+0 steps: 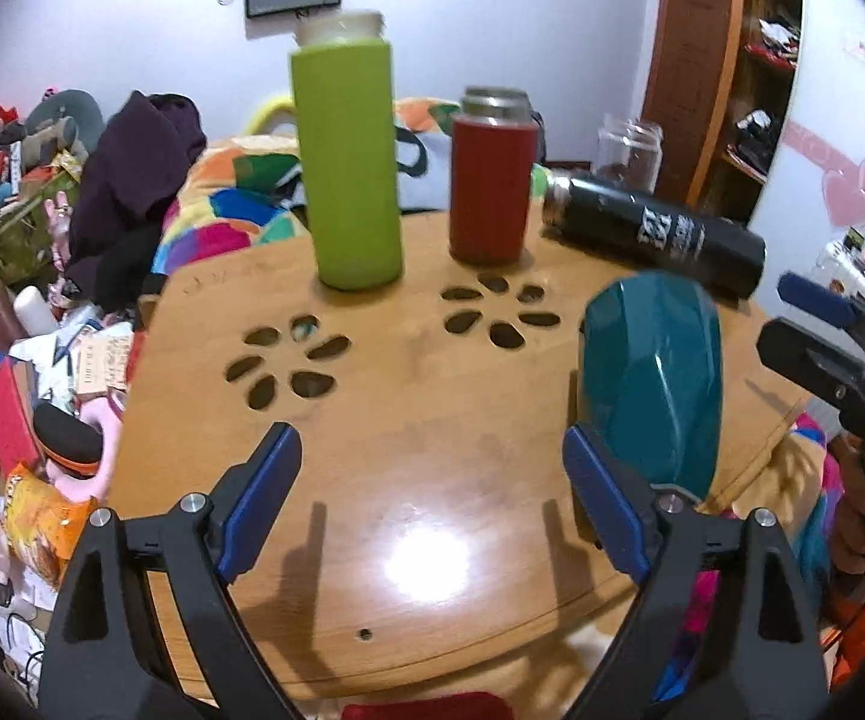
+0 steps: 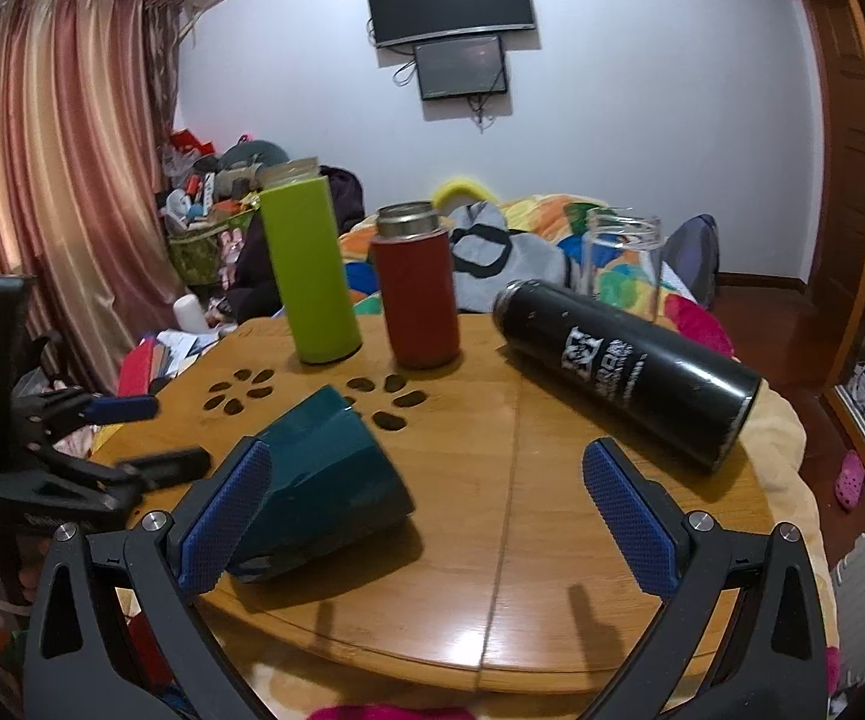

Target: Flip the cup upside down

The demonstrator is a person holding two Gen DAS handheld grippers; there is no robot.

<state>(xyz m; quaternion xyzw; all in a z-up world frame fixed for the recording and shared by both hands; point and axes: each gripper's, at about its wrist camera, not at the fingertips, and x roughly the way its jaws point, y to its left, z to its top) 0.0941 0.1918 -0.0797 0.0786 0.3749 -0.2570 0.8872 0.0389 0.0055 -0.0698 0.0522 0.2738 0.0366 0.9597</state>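
Note:
A teal faceted cup [image 1: 651, 384] stands mouth down on the round wooden table [image 1: 420, 480], near its right edge. In the right wrist view the cup [image 2: 330, 468] sits just beyond my left finger. My left gripper [image 1: 432, 480] is open and empty over the table's front, the cup just beyond its right finger [image 1: 603, 501]. My right gripper [image 2: 426, 516] is open and empty; it also shows at the right edge of the left wrist view [image 1: 816, 324]. The left gripper shows at the left of the right wrist view [image 2: 132, 438].
A tall green bottle [image 1: 348, 156], a red flask [image 1: 492, 180] and a clear glass jar [image 1: 627, 153] stand at the table's back. A black bottle [image 1: 654, 234] lies on its side at the back right. Flower-shaped cutouts [image 1: 288, 366] pierce the tabletop. Clutter and a bed surround the table.

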